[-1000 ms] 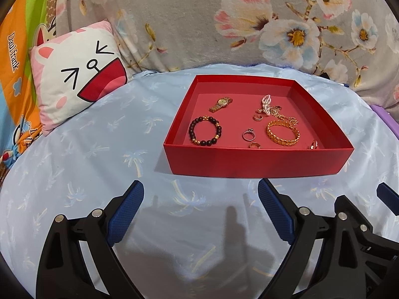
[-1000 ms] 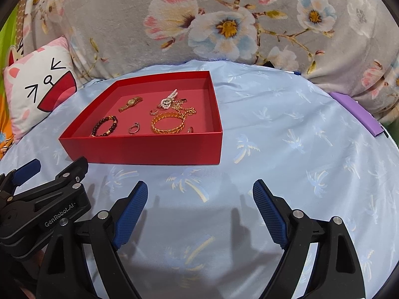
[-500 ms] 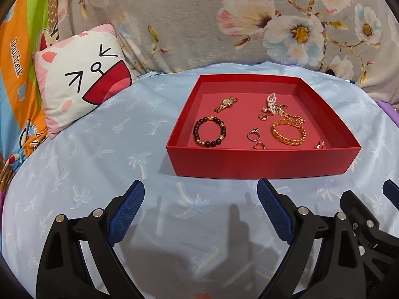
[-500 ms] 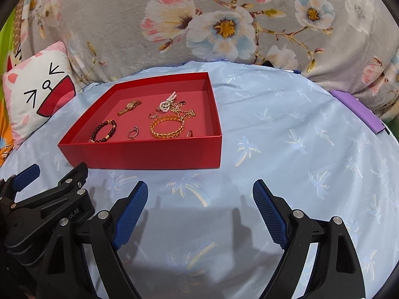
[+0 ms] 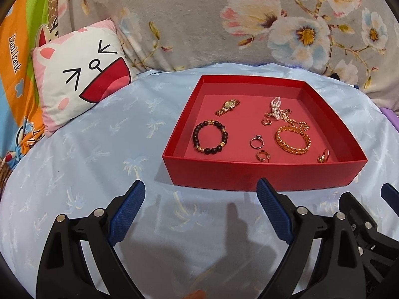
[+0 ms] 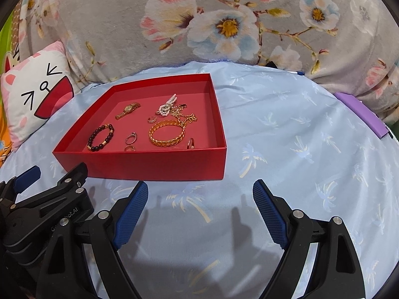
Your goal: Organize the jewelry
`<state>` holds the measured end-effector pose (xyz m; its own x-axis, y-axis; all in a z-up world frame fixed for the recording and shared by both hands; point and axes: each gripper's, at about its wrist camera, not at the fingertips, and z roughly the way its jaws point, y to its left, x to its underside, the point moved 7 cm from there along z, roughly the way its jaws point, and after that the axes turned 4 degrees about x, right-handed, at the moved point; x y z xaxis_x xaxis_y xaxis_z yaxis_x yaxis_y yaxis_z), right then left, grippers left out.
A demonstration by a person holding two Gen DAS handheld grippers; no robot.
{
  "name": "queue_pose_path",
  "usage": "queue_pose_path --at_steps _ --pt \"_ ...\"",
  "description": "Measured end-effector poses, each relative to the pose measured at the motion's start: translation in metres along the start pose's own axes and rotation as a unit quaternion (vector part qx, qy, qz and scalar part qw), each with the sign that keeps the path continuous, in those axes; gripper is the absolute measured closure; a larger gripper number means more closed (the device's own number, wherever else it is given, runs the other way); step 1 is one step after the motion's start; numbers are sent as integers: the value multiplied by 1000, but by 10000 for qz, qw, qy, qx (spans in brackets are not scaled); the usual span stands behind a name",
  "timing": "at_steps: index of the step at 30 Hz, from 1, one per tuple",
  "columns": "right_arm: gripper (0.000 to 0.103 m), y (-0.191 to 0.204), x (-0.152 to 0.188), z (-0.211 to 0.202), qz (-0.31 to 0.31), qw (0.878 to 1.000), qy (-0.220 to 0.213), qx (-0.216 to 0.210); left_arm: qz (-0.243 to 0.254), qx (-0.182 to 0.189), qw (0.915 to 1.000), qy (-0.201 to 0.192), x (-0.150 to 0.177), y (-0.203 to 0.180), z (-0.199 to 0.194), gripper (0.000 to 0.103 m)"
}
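Your red tray [image 5: 261, 174] sits on the blue bedsheet [image 5: 99, 149], holding all the jewelry loose on its floor. In the left wrist view, the gold watch [image 5: 228, 106] lies at 11 o'clock in the tray, its long axis running from 8 toward 2 o'clock. The dark bead bracelet [image 5: 210, 137] rests at 9 o'clock, the gold chain bangle [image 5: 293, 140] at 3 o'clock, with a silver ring [image 5: 256, 142] between them. A pearl clip [image 5: 275, 107] lies at 1 o'clock beside a tangled gold chain [image 5: 293, 120]. Your left claw [image 5: 199, 211] hovers low over the sheet, spread wide and empty, just short of the tray's near wall. Your right claw [image 6: 198, 211] does likewise, also wide and empty, the tray at its 11 o'clock.
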<state>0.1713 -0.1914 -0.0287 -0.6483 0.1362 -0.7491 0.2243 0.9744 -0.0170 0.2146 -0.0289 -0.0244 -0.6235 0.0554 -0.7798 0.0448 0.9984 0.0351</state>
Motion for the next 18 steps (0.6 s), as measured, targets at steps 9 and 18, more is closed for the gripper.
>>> queue_pose_path --at_steps 9,18 --pt "18 -1 0 -1 -6 10000 -36 32 39 12 10000 -18 0 0 -1 19" --pt "18 0 0 -1 -16 10000 -41 15 48 21 10000 -18 0 -1 -1 22"
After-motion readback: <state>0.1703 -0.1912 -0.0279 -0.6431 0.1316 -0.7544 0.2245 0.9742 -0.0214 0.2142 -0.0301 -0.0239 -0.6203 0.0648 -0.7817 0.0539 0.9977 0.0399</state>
